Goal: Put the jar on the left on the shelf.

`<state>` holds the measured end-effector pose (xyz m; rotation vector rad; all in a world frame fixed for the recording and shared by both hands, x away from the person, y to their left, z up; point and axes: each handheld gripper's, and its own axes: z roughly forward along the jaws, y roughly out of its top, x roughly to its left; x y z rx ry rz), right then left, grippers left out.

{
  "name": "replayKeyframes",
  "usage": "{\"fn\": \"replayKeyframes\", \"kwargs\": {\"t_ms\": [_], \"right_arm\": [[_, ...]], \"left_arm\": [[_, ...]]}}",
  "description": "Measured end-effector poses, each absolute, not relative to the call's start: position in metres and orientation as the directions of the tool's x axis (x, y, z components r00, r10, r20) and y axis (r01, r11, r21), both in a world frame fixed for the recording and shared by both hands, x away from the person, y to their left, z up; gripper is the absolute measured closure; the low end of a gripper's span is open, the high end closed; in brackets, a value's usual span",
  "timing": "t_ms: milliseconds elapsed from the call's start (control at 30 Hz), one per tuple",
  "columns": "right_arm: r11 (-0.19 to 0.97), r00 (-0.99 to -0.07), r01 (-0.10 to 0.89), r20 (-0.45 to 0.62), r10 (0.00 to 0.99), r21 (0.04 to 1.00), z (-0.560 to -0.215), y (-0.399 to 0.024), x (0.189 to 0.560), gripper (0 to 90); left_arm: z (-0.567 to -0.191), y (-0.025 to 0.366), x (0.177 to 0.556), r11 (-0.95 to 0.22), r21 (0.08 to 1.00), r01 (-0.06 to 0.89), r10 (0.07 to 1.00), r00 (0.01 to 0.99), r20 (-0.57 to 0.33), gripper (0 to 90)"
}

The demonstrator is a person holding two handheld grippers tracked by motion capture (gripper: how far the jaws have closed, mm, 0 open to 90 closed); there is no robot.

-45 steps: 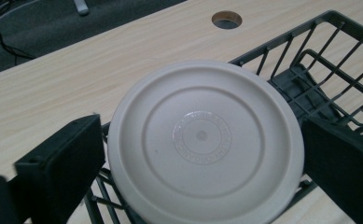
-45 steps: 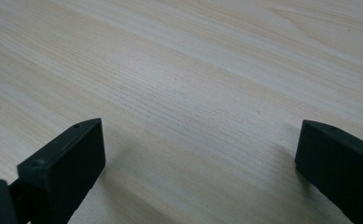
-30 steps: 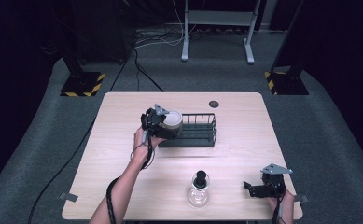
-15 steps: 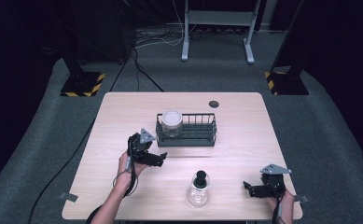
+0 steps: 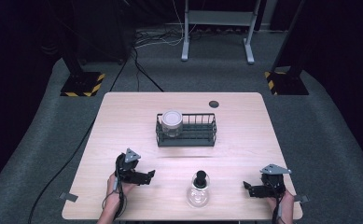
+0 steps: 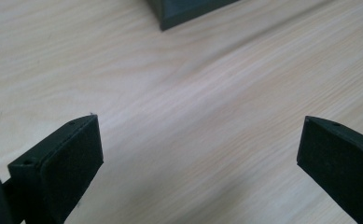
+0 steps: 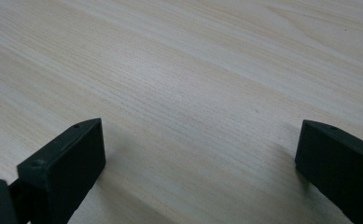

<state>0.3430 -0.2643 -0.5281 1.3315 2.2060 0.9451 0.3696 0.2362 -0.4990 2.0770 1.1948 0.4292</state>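
Wooden table (image 5: 123, 116) — wire basket (image 5: 186, 136), glass flask (image 5: 198, 192)

A white-lidded jar (image 5: 172, 122) stands upright in the left end of a dark wire basket (image 5: 207, 139) mid-table. A round glass flask (image 5: 198, 193) (black stopper on top) stands upright near the table's front edge.

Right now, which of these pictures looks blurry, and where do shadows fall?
High view: sharp table, dark surroundings. Left gripper view: jaws blurred up close, soft shadow beneath. Right gripper view: wood grain crisp, with shadows beside both jaws.
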Motion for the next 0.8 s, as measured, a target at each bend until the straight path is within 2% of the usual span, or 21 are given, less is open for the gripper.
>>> {"fn": "replayKeyframes", "kwargs": {"t_ms": [333,500,800], "right_arm": [[0.320,-0.470,0.616,0.010,0.883,0.720,-0.528,-0.264,0.343,0.6],[0.322,-0.470,0.617,0.008,0.883,0.718,-0.528,-0.264,0.343,0.6],[0.321,-0.469,0.617,0.008,0.883,0.718,-0.528,-0.264,0.343,0.6]], "left_arm": [[-0.523,0.249,0.358,-0.327,0.672,0.665,0.872,0.486,-0.057,0.0],[-0.529,0.249,0.352,-0.313,0.716,0.624,0.880,0.474,-0.029,0.0],[-0.529,0.246,0.353,-0.322,0.709,0.627,0.888,0.459,-0.003,0.0]]}}
